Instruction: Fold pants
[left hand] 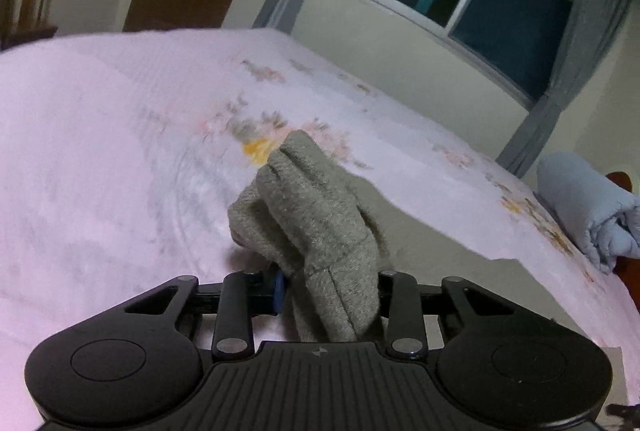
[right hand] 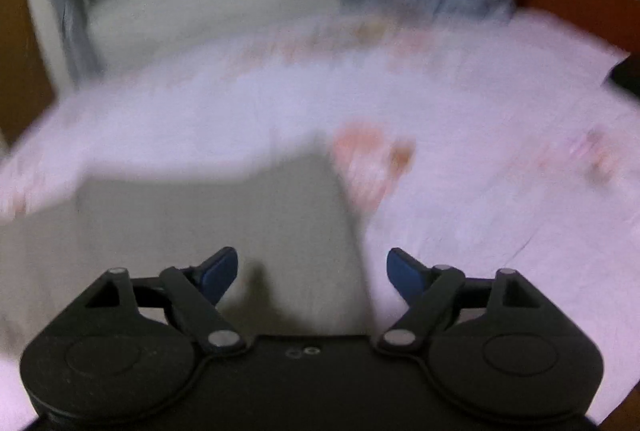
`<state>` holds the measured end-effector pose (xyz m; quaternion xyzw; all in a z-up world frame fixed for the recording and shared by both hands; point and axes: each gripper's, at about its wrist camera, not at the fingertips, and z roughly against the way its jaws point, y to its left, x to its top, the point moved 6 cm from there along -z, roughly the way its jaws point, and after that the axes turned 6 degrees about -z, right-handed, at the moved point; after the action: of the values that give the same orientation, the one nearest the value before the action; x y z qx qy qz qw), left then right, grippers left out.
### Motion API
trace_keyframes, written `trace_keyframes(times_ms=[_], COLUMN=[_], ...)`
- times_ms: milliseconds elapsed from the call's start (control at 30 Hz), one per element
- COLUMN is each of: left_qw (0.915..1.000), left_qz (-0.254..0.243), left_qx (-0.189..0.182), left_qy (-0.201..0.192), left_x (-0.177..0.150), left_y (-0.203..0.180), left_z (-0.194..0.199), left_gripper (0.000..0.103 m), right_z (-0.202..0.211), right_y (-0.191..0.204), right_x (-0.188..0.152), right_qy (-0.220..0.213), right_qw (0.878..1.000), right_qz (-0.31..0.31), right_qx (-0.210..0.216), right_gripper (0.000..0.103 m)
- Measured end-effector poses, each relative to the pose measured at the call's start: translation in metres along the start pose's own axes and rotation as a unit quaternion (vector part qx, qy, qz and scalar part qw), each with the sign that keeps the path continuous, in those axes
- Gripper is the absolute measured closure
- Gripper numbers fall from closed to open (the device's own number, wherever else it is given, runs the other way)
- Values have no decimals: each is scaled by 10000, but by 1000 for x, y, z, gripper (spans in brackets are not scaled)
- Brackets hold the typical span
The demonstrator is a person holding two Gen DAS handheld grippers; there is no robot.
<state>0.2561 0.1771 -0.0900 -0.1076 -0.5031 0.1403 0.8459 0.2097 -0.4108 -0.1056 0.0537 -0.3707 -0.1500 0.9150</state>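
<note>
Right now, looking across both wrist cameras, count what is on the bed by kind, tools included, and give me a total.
Grey pants: 1, bunched end clamped in the left tool, the rest flat on the pink bedsheet.
Rolled blue blanket: 1, at the far end of the bed.
Tools: 2, counting the right tool, open above the pants.
Total: 4

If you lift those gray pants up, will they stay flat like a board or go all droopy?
Probably droopy. The gray pants already bunch into soft folds where the left gripper pinches them, so they look floppy, not stiff. The fuzzy knit probably won't slip out easily. The part lying flat on the pink bedsheet would likely hang and drag behind.
</note>
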Motion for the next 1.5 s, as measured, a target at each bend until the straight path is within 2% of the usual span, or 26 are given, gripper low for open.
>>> trace_keyframes(times_ms=[67, 133, 233, 333, 500, 667, 767, 900, 967, 1000, 1033, 1100, 1133, 1233, 1300, 1333, 1367, 1400, 1433, 1467, 1500], left_qw=[9998, 9984, 9915, 9796, 9542, 9211, 8952, 8501, 8274, 8123, 8025, 7932, 7934, 7938, 7969, 7945, 7891, 7838, 7732, 7557, 7473], left_qz=[-166, -495, -1141, -1759, -2548, -3304, -3812, -4563, -4895, -5136, -5323, -5563, -5586, -5632, -5589, -5643, -5736, -5818, -5975, -6200, -6315], left_qx=[-59, -150, -379, -666, -1246, -1821, -2171, -2597, -2735, -2757, -2694, -2478, -2416, -2252, -2198, -2090, -2012, -2039, -2068, -2092, -2040], left_qy=[-87, -240, -501, -713, -949, -959, -788, -404, -326, -188, 0, -4, -115, -445, -654, -814, -884, -745, -481, -265, -329], left_x=[10, 21, 37, 51, 66, 49, 15, -62, -103, -127, -147, -175, -178, -166, -154, -148, -147, -151, -158, -173, -183], left_y=[-7, -20, -49, -91, -176, -276, -337, -410, -434, -446, -455, -460, -462, -462, -462, -461, -460, -459, -459, -458, -456], left_z=[11, 21, 37, 50, 68, 72, 65, 56, 60, 57, 51, 47, 50, 64, 71, 73, 74, 70, 54, 49, 51], left_gripper=[71, 71, 71, 71, 71, 71, 71, 71, 71, 71, 71, 71, 71, 71, 71, 71, 71, 70, 68, 68, 68], right_z=[0, 9, 26, 41, 57, 69, 72, 75, 77, 77, 77, 75, 75, 77, 77, 78, 78, 78, 78, 77, 76], right_y=[0, -7, -23, -37, -63, -93, -113, -137, -146, -150, -155, -161, -163, -169, -173, -176, -177, -178, -178, -176, -174], right_x=[-2, 3, 10, 14, 25, 31, 34, 34, 32, 31, 29, 27, 27, 26, 24, 24, 24, 23, 23, 23, 24], right_qy=[-141, -310, -611, -783, -1010, -1209, -1251, -1314, -1311, -1304, -1298, -1269, -1265, -1281, -1283, -1285, -1292, -1293, -1289, -1276, -1245], right_qw=[9999, 9991, 9962, 9939, 9892, 9827, 9796, 9751, 9732, 9725, 9718, 9704, 9698, 9688, 9667, 9652, 9638, 9629, 9627, 9632, 9646], right_qz=[30, -225, -553, -616, -865, -1230, -1423, -1655, -1761, -1805, -1851, -1938, -1967, -1990, -2073, -2136, -2188, -2217, -2224, -2209, -2168], right_qx=[43, 172, 290, 473, 615, 668, 673, 668, 688, 686, 672, 678, 685, 741, 775, 796, 814, 829, 842, 849, 843], right_gripper=[23, 24, 23, 23, 23, 23, 22, 22, 22, 22, 22, 22, 22, 22, 22, 22, 22, 22, 22, 22, 22])
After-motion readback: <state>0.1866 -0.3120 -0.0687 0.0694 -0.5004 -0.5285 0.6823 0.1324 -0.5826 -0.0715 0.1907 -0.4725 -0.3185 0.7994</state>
